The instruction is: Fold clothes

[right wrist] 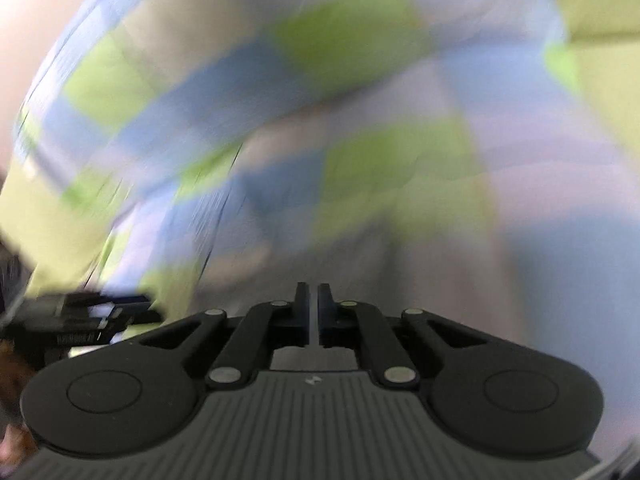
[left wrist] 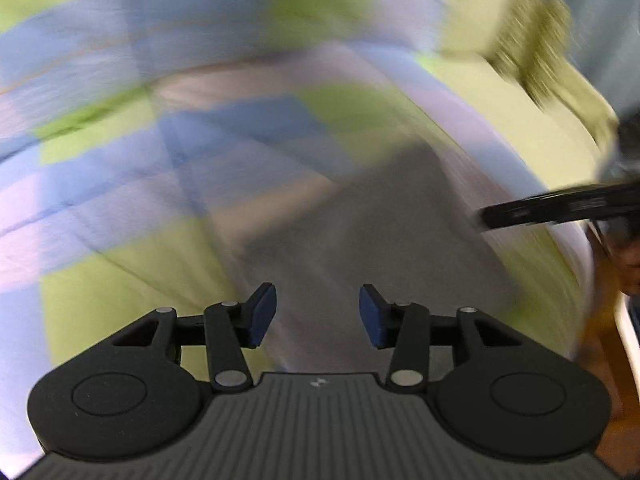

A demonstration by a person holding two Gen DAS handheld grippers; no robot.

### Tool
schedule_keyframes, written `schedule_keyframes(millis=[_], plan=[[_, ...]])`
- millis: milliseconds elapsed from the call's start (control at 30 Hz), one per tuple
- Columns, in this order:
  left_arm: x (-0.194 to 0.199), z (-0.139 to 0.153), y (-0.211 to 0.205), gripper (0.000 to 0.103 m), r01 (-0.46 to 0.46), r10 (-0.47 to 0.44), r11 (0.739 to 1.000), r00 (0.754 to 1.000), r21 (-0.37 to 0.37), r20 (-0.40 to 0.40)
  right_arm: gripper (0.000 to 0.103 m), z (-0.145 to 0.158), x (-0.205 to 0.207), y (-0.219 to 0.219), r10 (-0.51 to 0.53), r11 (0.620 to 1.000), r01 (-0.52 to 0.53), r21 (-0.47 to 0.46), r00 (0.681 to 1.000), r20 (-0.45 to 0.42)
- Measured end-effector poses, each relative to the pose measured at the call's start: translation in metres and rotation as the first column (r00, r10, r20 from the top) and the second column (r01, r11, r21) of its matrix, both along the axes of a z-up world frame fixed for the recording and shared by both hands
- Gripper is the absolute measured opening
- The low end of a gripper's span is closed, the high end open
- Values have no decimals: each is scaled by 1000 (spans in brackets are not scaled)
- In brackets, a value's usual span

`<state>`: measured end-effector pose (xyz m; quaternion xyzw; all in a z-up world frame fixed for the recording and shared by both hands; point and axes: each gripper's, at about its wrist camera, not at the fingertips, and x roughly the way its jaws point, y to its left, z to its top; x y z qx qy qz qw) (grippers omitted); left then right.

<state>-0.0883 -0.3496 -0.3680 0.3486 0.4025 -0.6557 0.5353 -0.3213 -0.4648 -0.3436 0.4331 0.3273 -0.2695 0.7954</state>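
Note:
A grey garment (left wrist: 360,232) lies flat on a sheet checked in green, blue and lilac (left wrist: 160,80), blurred by motion. My left gripper (left wrist: 318,308) hovers above the garment's near part, open, with nothing between its blue pads. My right gripper (right wrist: 314,304) is shut, its pads almost touching, and no cloth shows between them. It hangs over pale grey cloth (right wrist: 420,288) and the checked sheet (right wrist: 280,80). Each gripper shows in the other's view: the right gripper (left wrist: 484,216) comes in from the right edge, the left gripper (right wrist: 140,308) from the lower left.
A yellow-green speckled cloth (left wrist: 532,40) lies at the sheet's far right. The sheet's edge drops off at the right, where a brown strip (left wrist: 600,320) shows below it. The blur hides finer detail.

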Motion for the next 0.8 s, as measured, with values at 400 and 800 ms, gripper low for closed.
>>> schedule_keyframes(millis=[400,800], plan=[[-85,10,61,52,376,-312,927,776,-4,548,24,15,-12,83,345,818,-451,-357,881,-324],[-117,-34,83,0,621,-475,769,400,149,784,0,-5,18,101,490,475,-716,-511,698,-522]])
